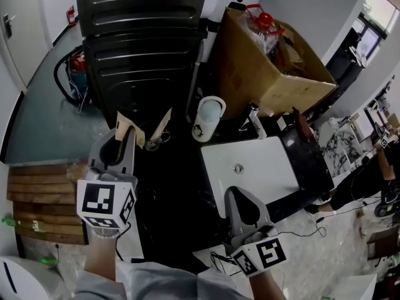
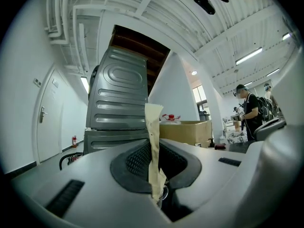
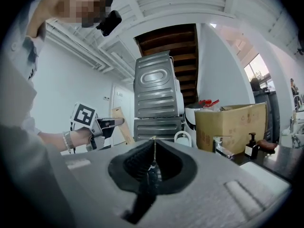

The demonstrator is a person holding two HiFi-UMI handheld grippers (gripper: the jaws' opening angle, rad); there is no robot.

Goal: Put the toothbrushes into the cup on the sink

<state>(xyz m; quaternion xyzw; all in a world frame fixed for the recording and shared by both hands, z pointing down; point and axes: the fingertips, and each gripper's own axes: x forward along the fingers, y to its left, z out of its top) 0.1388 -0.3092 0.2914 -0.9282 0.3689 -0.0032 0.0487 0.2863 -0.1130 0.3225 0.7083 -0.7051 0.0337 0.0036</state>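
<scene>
My left gripper [image 1: 125,131] [image 2: 153,148] is shut on a beige paper wrapper strip [image 1: 129,130] [image 2: 153,141] that stands upright out of its jaws. A second beige piece [image 1: 162,124] sits just right of it over the black counter. The white cup [image 1: 208,116] [image 3: 183,137] stands on the counter left of the faucet [image 1: 255,120], apart from both grippers. My right gripper [image 1: 240,194] [image 3: 153,145] is shut above the front of the white sink basin [image 1: 275,167]. Only a thin pale sliver shows at its seam, and I cannot tell what it is. No toothbrush is clearly visible.
A dark grey appliance [image 1: 144,36] stands behind the counter, with an open cardboard box [image 1: 275,67] to its right. A soap bottle [image 3: 250,145] stands near the faucet. Wooden steps [image 1: 37,199] lie at the left. A person [image 2: 247,110] stands far off.
</scene>
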